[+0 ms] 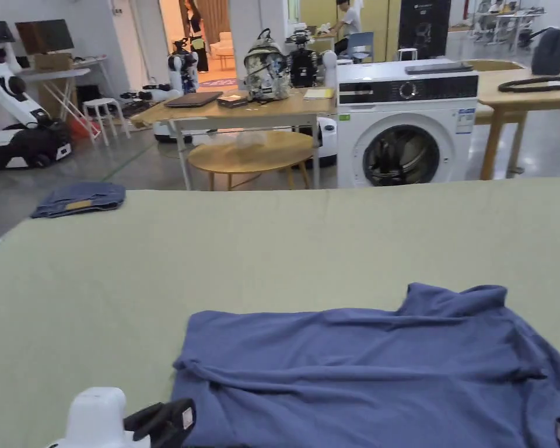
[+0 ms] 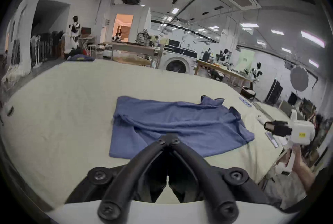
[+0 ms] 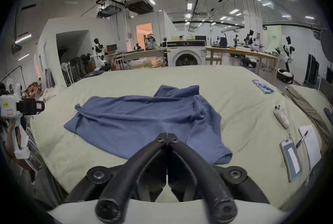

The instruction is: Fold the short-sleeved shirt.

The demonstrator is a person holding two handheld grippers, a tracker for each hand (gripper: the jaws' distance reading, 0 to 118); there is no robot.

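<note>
A blue short-sleeved shirt [image 1: 360, 373] lies on the pale green table [image 1: 273, 245], its body lengthwise left to right, with folds along it and the collar end raised at the far right. My left gripper [image 1: 182, 419] hovers at the shirt's near left corner, jaws shut on nothing; in its own view the shut tips [image 2: 168, 137] hang over the shirt [image 2: 180, 125]. My right gripper [image 2: 268, 125] is held off the shirt's right end. In the right gripper view its shut tips [image 3: 167, 137] sit above the shirt's near edge [image 3: 144, 119], and the left gripper [image 3: 39, 106] is at far left.
A folded dark blue garment [image 1: 80, 199] rests at the table's far left corner. On the table's right side lie a phone [image 3: 281, 118], a badge holder [image 3: 292, 159], paper with a pen [image 3: 310, 143] and small blue items [image 3: 263, 88]. A washing machine [image 1: 407, 122] stands beyond.
</note>
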